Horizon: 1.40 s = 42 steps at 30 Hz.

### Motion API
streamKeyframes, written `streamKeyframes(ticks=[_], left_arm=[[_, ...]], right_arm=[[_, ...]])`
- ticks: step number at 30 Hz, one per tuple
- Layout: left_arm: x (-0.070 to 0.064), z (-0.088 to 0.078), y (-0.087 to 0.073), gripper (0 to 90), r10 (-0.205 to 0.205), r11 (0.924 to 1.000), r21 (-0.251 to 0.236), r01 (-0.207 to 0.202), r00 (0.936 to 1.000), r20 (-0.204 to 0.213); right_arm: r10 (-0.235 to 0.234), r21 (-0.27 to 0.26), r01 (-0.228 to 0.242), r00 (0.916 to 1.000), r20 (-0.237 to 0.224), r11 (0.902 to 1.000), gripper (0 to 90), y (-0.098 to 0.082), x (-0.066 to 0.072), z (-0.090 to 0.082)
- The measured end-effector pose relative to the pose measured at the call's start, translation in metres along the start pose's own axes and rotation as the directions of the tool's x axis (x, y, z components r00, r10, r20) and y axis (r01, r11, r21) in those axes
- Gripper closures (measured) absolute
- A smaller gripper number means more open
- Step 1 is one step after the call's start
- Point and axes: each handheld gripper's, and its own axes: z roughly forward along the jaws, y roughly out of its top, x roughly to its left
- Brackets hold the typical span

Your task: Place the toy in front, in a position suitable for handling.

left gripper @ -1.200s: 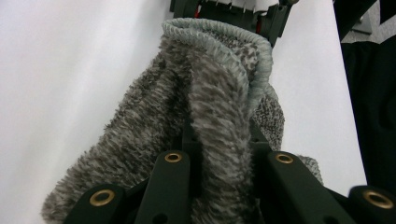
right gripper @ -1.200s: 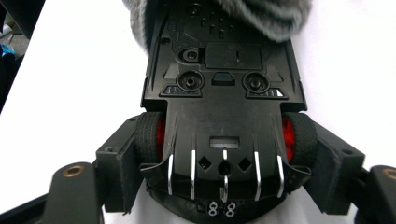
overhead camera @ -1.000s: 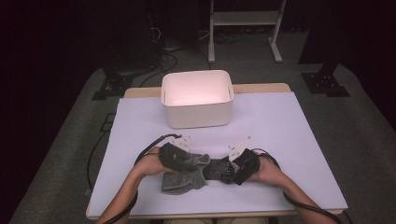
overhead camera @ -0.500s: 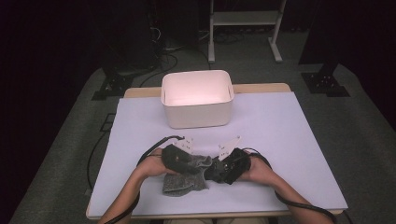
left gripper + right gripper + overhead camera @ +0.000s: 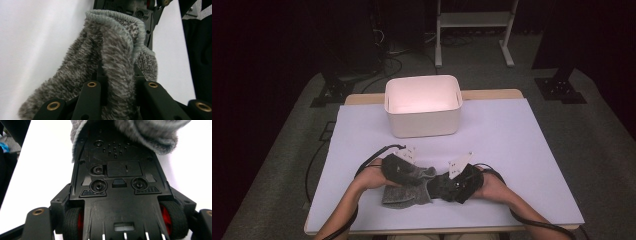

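A fuzzy grey sock (image 5: 404,194) lies at the table's near edge, its ribbed cuff (image 5: 117,18) lifted. My left gripper (image 5: 408,172) is shut on a fold of the sock (image 5: 112,57), which bunches between the jaws. My right gripper (image 5: 448,184) is shut on a black toy car (image 5: 120,182), upside down, with red-hubbed wheels (image 5: 72,222) against the jaws. The car's front end sits inside the sock's (image 5: 150,132) opening. In the left gripper view the car's chassis (image 5: 140,12) shows just beyond the cuff.
A white open bin (image 5: 423,125) stands at the middle back of the pale mat (image 5: 522,150) covering the table. Both forearms come in from the near edge. Black cables trail off each gripper, one looping at the left (image 5: 367,162).
The right gripper with the car has slid a little to the left, closer to the left gripper and into the sock. The left gripper has stayed put.
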Motion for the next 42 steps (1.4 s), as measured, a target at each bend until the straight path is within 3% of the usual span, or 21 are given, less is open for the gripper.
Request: streamKeyframes(ticks=[19,27,33,42], left_arm=[[0.0,-0.001,-0.006,75.9,-0.028,0.9996,-0.003,0.028,0.9996,0.01],[0.003,-0.003,-0.003,75.7,-0.032,0.9993,-0.018,0.032,0.9995,0.008],[0.004,-0.002,0.008,75.7,-0.02,0.9998,-0.006,0.02,0.9998,0.009],[-0.002,0.018,0.041,75.7,0.051,0.9986,0.008,-0.052,0.9972,0.054]], right_arm=[[0.025,-0.007,-0.025,0.9992,0.032,0.9997,22.2,-0.014,0.006,-0.027],[0.072,-0.044,-0.07,0.9967,0.037,0.9966,23.7,-0.026,0.005,-0.04],[0.054,-0.048,-0.052,0.9979,0.036,0.9975,23.7,-0.026,0.004,-0.037],[0.039,-0.049,-0.037,0.9987,0.032,0.9981,23.7,-0.024,0.007,-0.029]])
